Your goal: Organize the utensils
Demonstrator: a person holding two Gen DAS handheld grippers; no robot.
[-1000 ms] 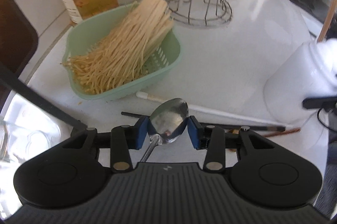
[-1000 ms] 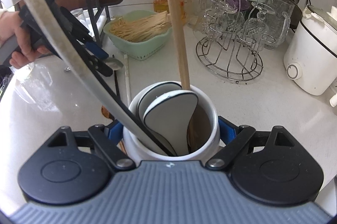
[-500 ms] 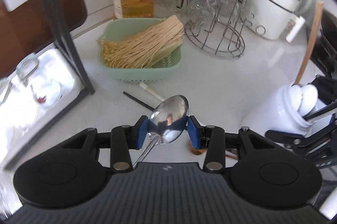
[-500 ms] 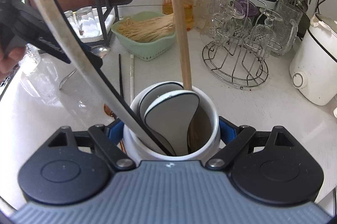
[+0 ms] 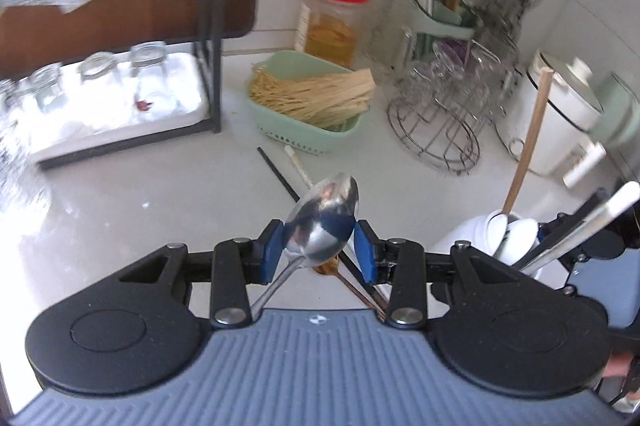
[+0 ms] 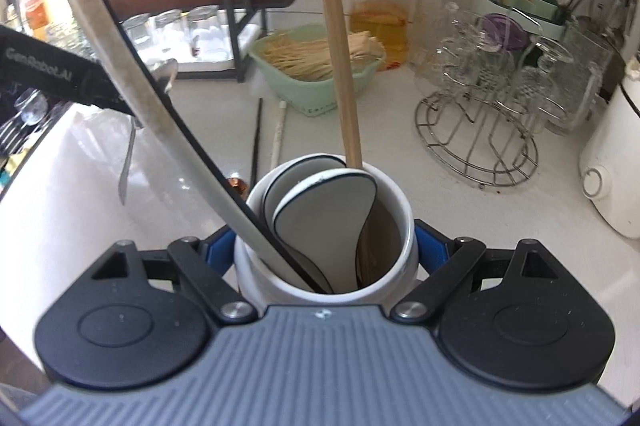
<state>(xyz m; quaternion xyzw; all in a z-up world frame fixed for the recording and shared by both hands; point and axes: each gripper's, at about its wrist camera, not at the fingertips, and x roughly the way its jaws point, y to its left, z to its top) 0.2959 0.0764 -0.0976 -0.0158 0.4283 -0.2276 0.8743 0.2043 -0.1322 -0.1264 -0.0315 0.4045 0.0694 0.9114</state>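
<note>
Spoon (image 5: 322,222) is pinched by its bowl between the blue pads of the left gripper (image 5: 320,250), handle hanging down and back, held above the counter (image 5: 140,210). Polished steel: stiff and light, but slick, and a curved bowl is a poor grab, likely to pivot; the neck or handle would hold better. Right gripper (image 6: 326,246) is clamped around the white utensil crock (image 6: 404,226), which already holds a wooden stick (image 6: 336,38) and spatulas. Crock looks ceramic, so heavy and chippable. Chopsticks (image 5: 280,174) lie loose on the counter
</note>
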